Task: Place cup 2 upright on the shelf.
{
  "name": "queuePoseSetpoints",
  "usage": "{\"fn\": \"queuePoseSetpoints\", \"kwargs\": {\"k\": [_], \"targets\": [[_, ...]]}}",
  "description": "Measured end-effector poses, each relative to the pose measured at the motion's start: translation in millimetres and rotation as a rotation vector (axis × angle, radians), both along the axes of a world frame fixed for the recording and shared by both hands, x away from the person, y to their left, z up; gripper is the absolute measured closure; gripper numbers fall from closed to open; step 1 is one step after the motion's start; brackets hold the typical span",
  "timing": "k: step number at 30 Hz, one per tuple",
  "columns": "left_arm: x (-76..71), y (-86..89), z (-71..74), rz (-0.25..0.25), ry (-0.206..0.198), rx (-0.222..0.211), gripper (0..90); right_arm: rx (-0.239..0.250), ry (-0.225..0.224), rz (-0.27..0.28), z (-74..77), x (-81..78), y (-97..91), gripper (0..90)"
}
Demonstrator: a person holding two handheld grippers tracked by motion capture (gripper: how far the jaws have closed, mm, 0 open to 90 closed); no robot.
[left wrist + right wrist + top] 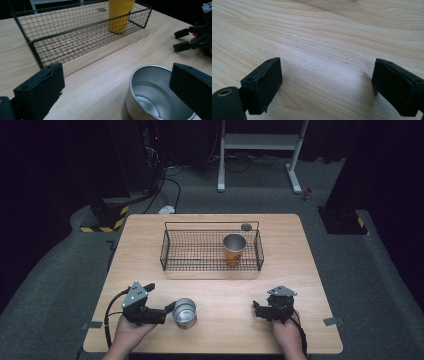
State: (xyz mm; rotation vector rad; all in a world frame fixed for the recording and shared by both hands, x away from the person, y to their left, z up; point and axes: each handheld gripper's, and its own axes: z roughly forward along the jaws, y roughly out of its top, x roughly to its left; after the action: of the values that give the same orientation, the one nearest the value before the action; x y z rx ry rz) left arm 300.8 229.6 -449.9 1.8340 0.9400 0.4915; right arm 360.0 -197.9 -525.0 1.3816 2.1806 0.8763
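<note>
steel cup, upright on table near front edge, beside spread left hand-held gripper; approach step, next bracketing rim and closing; right hand-held gripper spread, idle over bare wood.

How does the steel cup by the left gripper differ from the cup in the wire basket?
The steel cup is bare silver and squat; the yellow cup is taller with a yellow outside. The steel cup stands on the table beside the open left gripper; the yellow cup stands inside the wire basket. Both are upright and look empty.
</note>
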Motion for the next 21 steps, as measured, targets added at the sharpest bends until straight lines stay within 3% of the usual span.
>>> {"fn": "queuePoseSetpoints", "kwargs": {"k": [11, 21], "targets": [[-8.1, -23.8, -3.3, -0.069, 0.001, -0.004, 0.5, 0.000, 0.000, 0.001, 0.0, 0.1, 0.0, 9.2], [-9.5, -31.4, -8.0, -0.107, -0.005, 0.003, 0.4, 0.000, 0.000, 0.001, 0.0, 0.1, 0.0, 9.2]]}}
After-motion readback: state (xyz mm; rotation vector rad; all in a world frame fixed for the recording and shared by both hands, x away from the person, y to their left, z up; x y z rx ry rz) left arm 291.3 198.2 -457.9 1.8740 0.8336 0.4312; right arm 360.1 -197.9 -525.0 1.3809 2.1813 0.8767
